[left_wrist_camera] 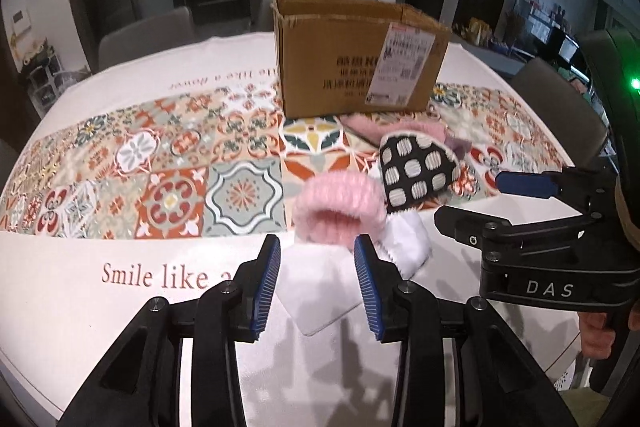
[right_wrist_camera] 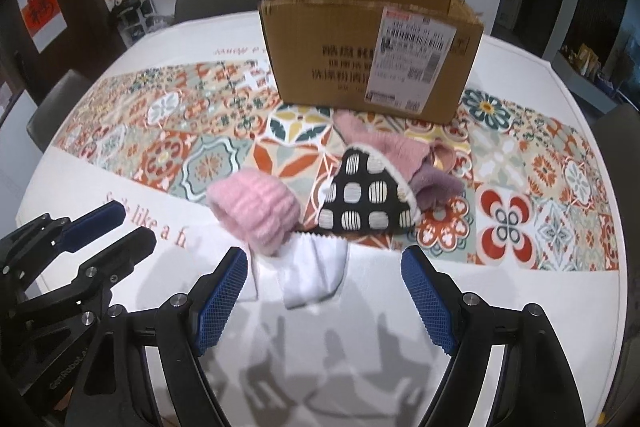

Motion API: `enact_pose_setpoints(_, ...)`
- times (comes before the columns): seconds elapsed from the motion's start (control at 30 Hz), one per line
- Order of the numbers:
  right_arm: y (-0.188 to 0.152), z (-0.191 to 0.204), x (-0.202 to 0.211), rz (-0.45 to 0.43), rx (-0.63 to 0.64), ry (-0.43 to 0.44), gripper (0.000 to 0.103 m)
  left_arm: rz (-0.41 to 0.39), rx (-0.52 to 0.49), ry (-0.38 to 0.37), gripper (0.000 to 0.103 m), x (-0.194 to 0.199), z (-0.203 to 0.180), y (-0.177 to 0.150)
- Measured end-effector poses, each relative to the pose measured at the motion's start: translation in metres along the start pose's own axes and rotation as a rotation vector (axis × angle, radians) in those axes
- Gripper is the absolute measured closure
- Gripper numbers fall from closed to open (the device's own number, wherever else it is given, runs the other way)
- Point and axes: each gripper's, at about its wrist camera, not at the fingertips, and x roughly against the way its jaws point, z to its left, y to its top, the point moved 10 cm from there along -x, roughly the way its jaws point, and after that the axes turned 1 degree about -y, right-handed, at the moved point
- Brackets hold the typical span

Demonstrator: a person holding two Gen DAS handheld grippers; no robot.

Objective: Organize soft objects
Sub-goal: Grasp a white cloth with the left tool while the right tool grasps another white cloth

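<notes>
Clearly both grippers hang empty: left gripper [left_wrist_camera: 316,279] part spread, right gripper [right_wrist_camera: 324,291] wide, above the white cloth [right_wrist_camera: 312,275] near the table's [right_wrist_camera: 520,307] front edge. Beyond lie pink hat [right_wrist_camera: 256,211], checked piece [right_wrist_camera: 368,195], more knits. Box [right_wrist_camera: 360,55] looks unfilled; sorting seems barely begun.

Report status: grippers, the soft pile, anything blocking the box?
Left gripper open, empty, over white cloth. Right gripper open, empty. Pink knit and spotted piece on table; cardboard box open, path unblocked.
</notes>
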Motion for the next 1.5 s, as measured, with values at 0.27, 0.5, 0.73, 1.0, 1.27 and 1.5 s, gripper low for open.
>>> enact_pose_setpoints(0.27,-0.015,-0.002,-0.027,0.072,0.029,-0.014,0.023,0.076,-0.044,-0.023,0.057,-0.028,-0.004,-0.019)
enact_pose_setpoints(0.5,-0.023,-0.004,-0.049,0.124,0.052,-0.017,0.023,0.133,-0.055,-0.038,0.054,-0.052,-0.005,-0.031)
enact_pose_setpoints(0.73,-0.030,-0.003,-0.068,0.175,0.064,-0.004,0.023,0.171,-0.070,-0.039,0.051,-0.071,-0.005,-0.040)
enact_pose_setpoints(1.0,-0.032,0.001,-0.083,0.207,0.073,0.010,0.023,0.192,-0.073,-0.040,0.051,-0.085,-0.008,-0.044)
enact_pose_setpoints(1.27,-0.034,0.006,-0.094,0.234,0.066,0.023,0.031,0.199,-0.076,-0.027,0.050,-0.095,-0.009,-0.048)
enact_pose_setpoints(1.5,-0.036,0.009,-0.100,0.246,0.067,0.033,0.046,0.162,-0.093,-0.008,0.047,-0.097,-0.012,-0.047)
